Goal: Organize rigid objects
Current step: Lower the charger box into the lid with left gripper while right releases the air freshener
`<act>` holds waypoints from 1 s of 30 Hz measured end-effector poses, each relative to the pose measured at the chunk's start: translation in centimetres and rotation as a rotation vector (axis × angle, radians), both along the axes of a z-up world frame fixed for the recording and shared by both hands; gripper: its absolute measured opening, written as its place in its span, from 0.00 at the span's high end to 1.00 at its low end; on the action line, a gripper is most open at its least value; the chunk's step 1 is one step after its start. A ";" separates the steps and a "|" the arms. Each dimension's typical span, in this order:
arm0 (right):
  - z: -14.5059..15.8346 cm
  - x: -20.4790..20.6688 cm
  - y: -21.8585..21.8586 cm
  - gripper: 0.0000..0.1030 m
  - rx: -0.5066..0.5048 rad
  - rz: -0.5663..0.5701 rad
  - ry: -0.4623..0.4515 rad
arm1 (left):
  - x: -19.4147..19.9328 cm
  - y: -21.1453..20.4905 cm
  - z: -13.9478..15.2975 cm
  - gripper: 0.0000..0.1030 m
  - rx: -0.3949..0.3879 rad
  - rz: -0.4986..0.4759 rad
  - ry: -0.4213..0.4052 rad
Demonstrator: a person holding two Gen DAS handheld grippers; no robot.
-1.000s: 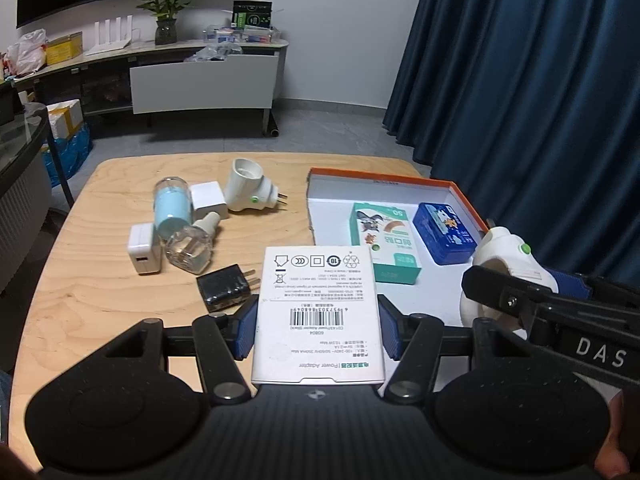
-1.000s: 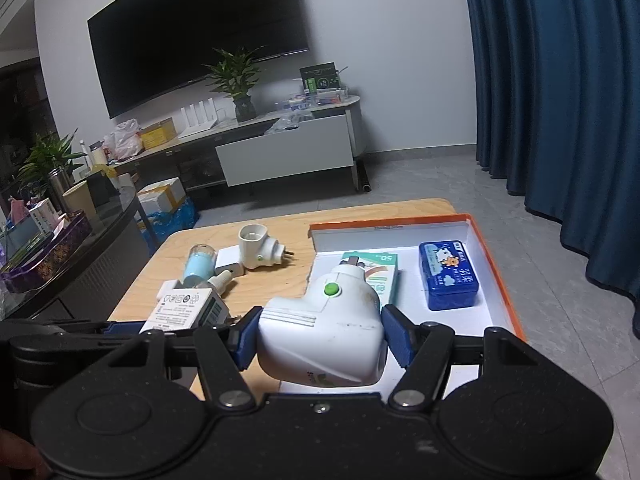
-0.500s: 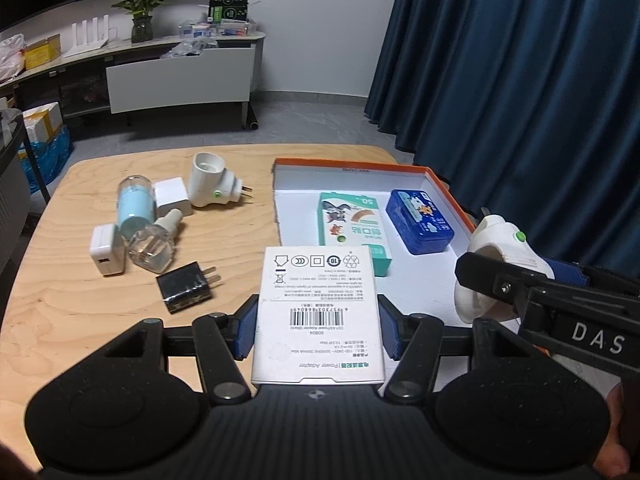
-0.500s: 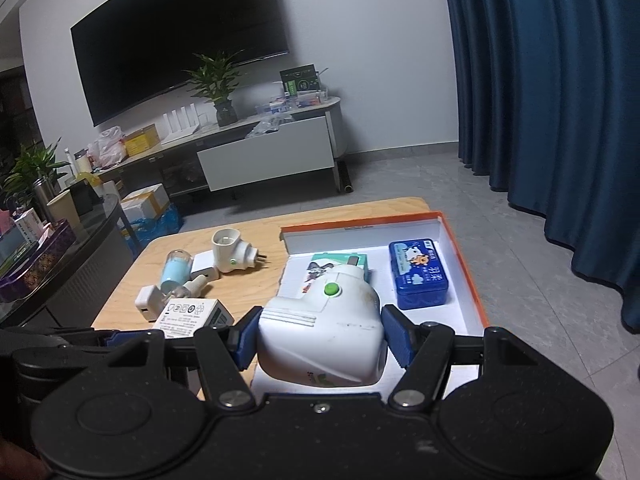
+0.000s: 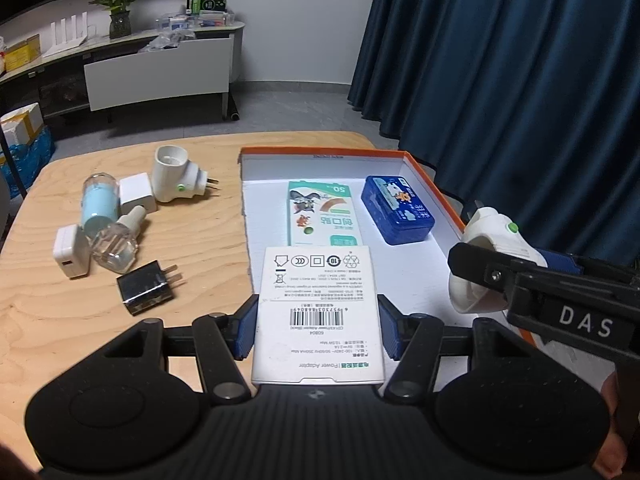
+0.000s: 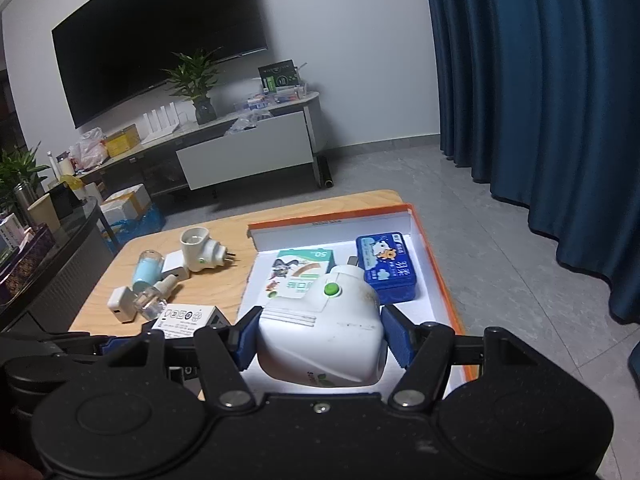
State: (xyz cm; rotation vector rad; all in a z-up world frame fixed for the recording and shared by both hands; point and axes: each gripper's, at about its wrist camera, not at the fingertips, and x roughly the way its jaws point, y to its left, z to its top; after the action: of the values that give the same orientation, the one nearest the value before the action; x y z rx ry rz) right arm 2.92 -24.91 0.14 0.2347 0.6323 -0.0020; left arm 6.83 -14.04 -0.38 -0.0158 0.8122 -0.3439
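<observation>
Left wrist: adapter box (image 5: 318, 312) btwn fingers (image 5: 245, 330).

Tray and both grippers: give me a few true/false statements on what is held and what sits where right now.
1. The left gripper holds a white adapter box. True.
2. The right gripper is empty. False: its pads press on a white plug-in heater with a green button.
3. The blue tin lies inside the orange-rimmed tray. True.
4. The black charger is in the tray. False: it lies on the wooden table, left of the tray.
5. The green carton lies in the tray, left of the blue tin. True.
6. The tray holds three loose items. False: only the carton and the tin rest in it.
</observation>
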 end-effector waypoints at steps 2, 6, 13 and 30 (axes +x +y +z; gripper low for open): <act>-0.3 0.3 -0.5 0.26 -0.003 -0.002 0.006 | 0.2 -0.3 -0.2 0.42 0.004 -0.006 0.005; -0.5 1.0 -1.4 0.27 -0.020 0.001 0.017 | 0.7 -0.8 -0.7 0.42 0.003 -0.014 0.018; -1.6 2.9 -2.4 0.83 -0.042 0.015 0.068 | 1.6 -1.9 -1.7 0.42 0.003 -0.028 0.044; -0.5 1.6 -4.4 0.69 -0.009 -0.058 0.007 | 1.9 -3.8 -2.5 0.19 -0.063 -0.107 0.095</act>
State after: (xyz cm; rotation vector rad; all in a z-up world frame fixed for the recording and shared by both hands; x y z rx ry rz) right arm 4.53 -29.32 -0.39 0.2445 0.6318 -0.0618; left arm 8.72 -17.85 -2.84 -0.0483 0.8983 -0.4725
